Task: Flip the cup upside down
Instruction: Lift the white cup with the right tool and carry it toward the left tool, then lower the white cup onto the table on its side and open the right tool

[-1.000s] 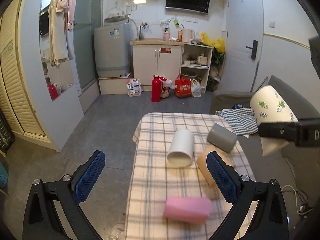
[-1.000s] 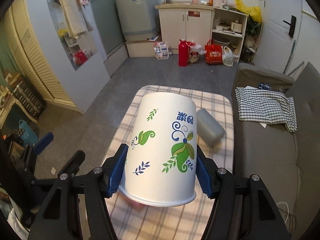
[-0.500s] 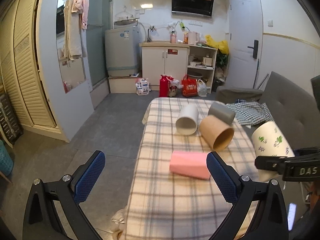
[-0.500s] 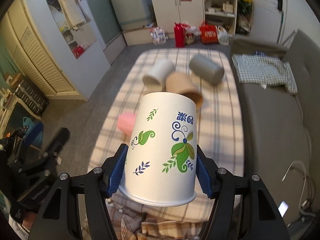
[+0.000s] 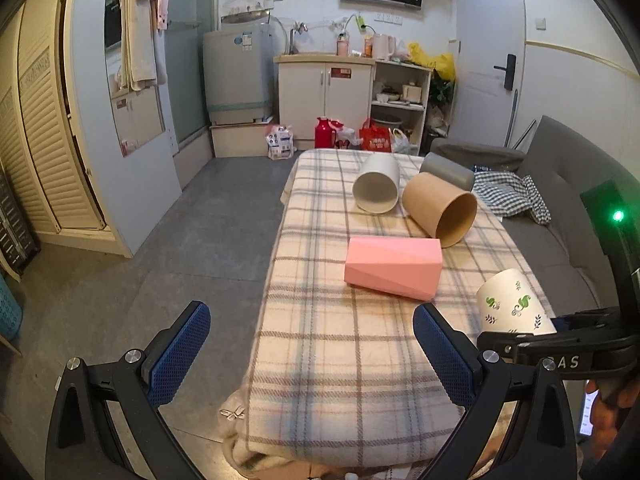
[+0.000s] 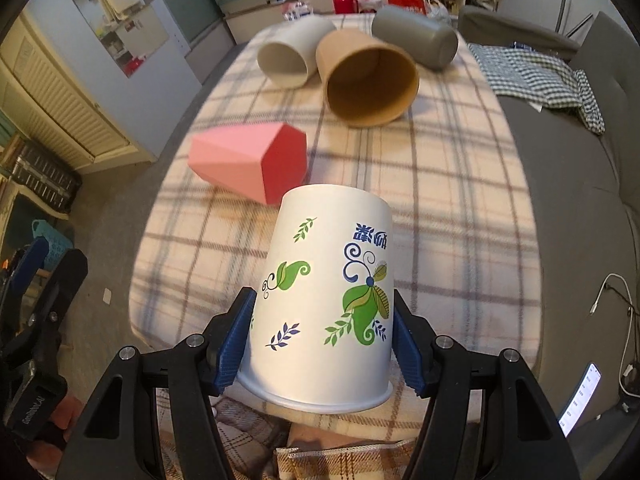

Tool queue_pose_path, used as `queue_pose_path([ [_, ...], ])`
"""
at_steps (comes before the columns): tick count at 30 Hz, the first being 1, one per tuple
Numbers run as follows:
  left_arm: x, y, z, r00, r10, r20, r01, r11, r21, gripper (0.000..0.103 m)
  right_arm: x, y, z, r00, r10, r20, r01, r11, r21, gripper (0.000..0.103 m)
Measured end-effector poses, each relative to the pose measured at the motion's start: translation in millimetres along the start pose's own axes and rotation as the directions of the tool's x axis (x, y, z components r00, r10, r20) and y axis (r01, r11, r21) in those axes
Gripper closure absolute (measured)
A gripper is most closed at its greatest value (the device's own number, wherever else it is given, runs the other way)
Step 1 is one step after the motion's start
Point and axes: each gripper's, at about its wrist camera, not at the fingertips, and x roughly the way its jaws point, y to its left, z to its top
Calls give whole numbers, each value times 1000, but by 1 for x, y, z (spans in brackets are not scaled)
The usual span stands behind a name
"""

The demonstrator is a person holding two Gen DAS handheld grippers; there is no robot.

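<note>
Right wrist view: the right gripper is occupying the lower centre of the frame, its blue fingers clamping the floral paper cup from both sides. The cup is sitting inverted, its rim at the bottom and closed base toward the top, tilting slightly over the near edge of the plaid-covered surface. A pink faceted cup is lying on its side at left centre, with a tan cup, a white cup and a grey cup lying toward the top. In the left wrist view, the left gripper is hovering at the bottom with its fingers wide apart and holding nothing, while the floral paper cup is showing at lower right.
</note>
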Motion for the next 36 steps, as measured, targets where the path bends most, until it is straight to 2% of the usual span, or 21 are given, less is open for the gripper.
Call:
queue_pose_path([
  [9, 20, 9, 1, 999, 9, -31, -10, 1000, -23, 0, 28, 10, 10, 999, -2, -41, 1, 1000, -27, 39],
  [18, 32, 11, -3, 997, 17, -76, -20, 999, -36, 0, 37, 10, 12, 999, 2, -44, -2, 1000, -18, 37],
  [19, 31, 10, -3, 997, 19, -76, -21, 999, -32, 0, 37, 10, 12, 999, 9, -41, -10, 1000, -21, 36],
  [20, 31, 10, -2, 997, 21, -74, -24, 999, -28, 0, 35, 10, 12, 999, 17, -34, -18, 1000, -23, 32],
  [21, 29, 9, -1, 997, 24, -72, -26, 999, -24, 0, 34, 10, 12, 1000, 17, -24, -18, 1000, -23, 25],
  [24, 23, 5, 2, 998, 32, -58, -33, 999, -14, 0, 19, 8, 11, 1000, 11, 27, -11, 1000, -17, 18],
  [29, 10, -1, 7, 998, 44, -37, -44, 999, -7, 0, -20, -4, 12, 988, -25, 154, 26, 1000, -4, 16],
  [33, -4, -16, 10, 1000, 29, -13, -29, 1000, 10, 0, -55, -22, 5, 954, -101, 281, 98, 995, 24, 16],
  [36, -11, -31, 8, 1000, 11, -7, -11, 1000, 22, 0, -73, -38, -4, 930, -152, 334, 141, 988, 57, 16],
])
